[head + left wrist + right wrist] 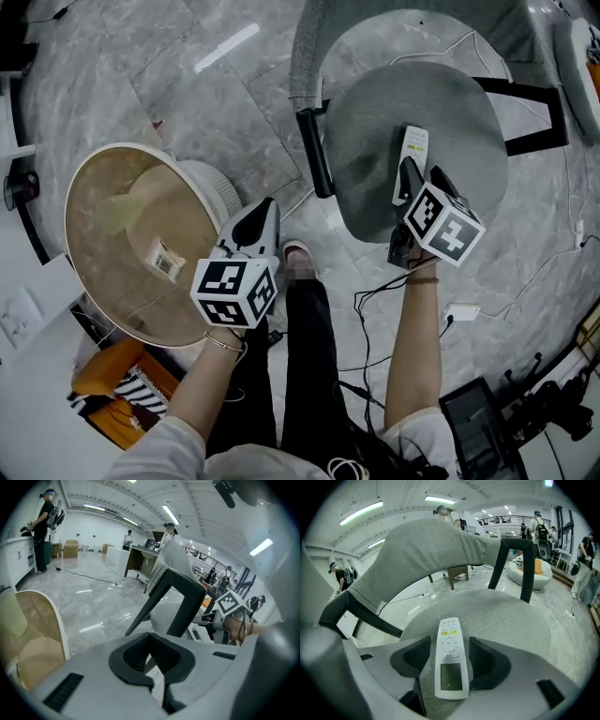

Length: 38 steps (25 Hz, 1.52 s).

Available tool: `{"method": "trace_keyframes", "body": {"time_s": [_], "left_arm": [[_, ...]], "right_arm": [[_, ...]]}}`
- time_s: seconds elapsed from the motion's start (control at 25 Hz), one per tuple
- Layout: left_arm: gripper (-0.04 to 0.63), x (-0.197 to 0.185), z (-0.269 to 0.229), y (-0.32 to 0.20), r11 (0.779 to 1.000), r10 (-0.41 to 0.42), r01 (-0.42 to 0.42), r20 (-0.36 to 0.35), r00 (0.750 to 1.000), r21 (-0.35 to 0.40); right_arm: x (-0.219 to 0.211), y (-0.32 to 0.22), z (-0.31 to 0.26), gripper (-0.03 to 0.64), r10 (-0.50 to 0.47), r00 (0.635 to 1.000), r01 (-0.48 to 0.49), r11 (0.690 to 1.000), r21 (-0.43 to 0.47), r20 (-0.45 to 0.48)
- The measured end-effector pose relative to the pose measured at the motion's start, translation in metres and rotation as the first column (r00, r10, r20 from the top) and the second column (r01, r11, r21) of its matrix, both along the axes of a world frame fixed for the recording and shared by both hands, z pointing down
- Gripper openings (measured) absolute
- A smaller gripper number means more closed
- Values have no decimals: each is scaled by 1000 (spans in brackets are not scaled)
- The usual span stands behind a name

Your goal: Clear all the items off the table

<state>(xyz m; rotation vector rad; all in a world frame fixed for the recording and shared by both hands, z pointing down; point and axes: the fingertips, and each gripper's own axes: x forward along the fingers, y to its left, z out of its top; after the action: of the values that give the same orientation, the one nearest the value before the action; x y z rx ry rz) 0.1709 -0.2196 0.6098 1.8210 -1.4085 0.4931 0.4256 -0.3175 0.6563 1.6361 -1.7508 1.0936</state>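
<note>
Remote [451, 660], one only, lies flat on the grey seat of the chair [427, 112], its keypad end pointing away from me and its screen end nearest. My right fingers [486, 657] stand spread on either side of it. A sliver of seat fabric shows between each pad and the remote's edge, so they pinch nothing. My left fingers [136, 653] are pressed together at the tips with nothing between them, and they hang over the floor [187, 84] just beside the rim of the round worktop [112, 286], well apart from the remote. I count one chair, with two black arms and a grey back. I count one worktop, tan and round, and two small things lie on it. One is a packet [167, 260] with a printed label, near the edge closest to my left fingers. The other is a pale green piece [117, 211] further in, which I cannot identify. Each gripper carries one marker cube, two in all, the left cube [234, 291] beside the worktop's rim and the right cube [442, 225] at the front edge of the seat. Both my forearms show, and between them my dark trouser leg and one shoe [295, 251]. Cables trail over the grey marble floor to my right, with one white adapter [461, 311] among them. Several people stand far off in the hall, seen in both gripper views.
</note>
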Motion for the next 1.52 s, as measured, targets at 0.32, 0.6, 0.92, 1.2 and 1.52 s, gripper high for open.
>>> {"method": "trace_keyframes", "body": {"time_s": [0.32, 0.6, 0.92, 1.2, 1.52], "left_arm": [[8, -25, -29, 28, 995, -96, 97, -39, 995, 18], [8, -90, -67, 71, 979, -196, 197, -35, 980, 41], [8, -199, -130, 157, 943, -329, 329, -8, 944, 57], [8, -292, -159, 230, 876, -476, 472, 27, 879, 95], [8, -362, -149, 310, 775, -631, 628, 19, 776, 73]], "right_arm": [[-24, 63, -30, 264, 41, 999, -41, 999, -20, 31], [-100, 101, -81, 211, -79, 997, 79, 997, 8, 16], [-256, 164, -140, 74, -239, 969, 237, 971, 39, 64], [-386, 221, -157, 25, -445, 889, 442, 896, 51, 112], [-464, 266, -147, 25, -574, 811, 577, 817, 6, 116]]}}
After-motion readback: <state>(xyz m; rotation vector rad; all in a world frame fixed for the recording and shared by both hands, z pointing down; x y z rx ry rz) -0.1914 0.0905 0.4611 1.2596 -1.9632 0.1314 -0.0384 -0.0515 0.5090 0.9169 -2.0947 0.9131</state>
